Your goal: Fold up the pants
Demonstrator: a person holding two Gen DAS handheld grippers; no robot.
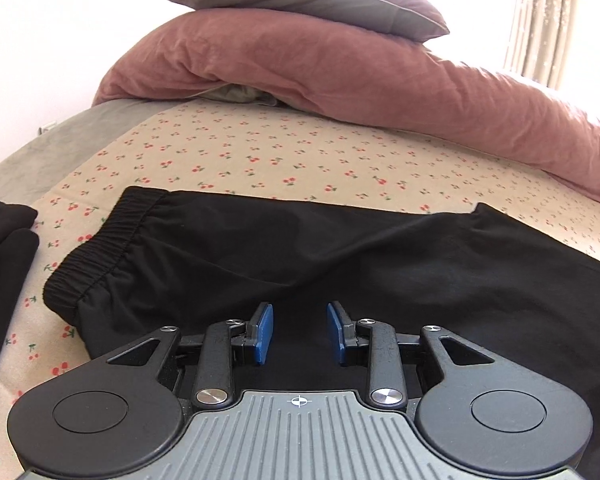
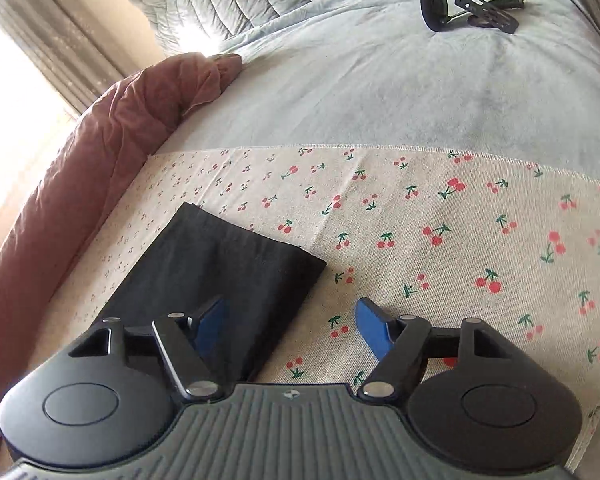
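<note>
Black pants (image 1: 300, 252), thin smooth fabric, spread flat across the cherry-print cloth (image 1: 260, 152) on the bed. Gathered elastic waistband (image 1: 100, 240) at the left end in the left wrist view, running diagonally, ruched and slightly raised. Legs stretched off to the right, a few soft creases across the seat. Leg end (image 2: 220, 264) in the right wrist view lying flat, hem edge straight, corners square.

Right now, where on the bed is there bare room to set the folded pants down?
Best patch: the cherry-print cloth right of the pants' leg end, running to its stitched edge. Beyond that, grey blanket is bare up to a black stand. Crowded: left of the waistband, another dark garment; behind, the pink duvet. Both grippers, left and right, are open.
</note>
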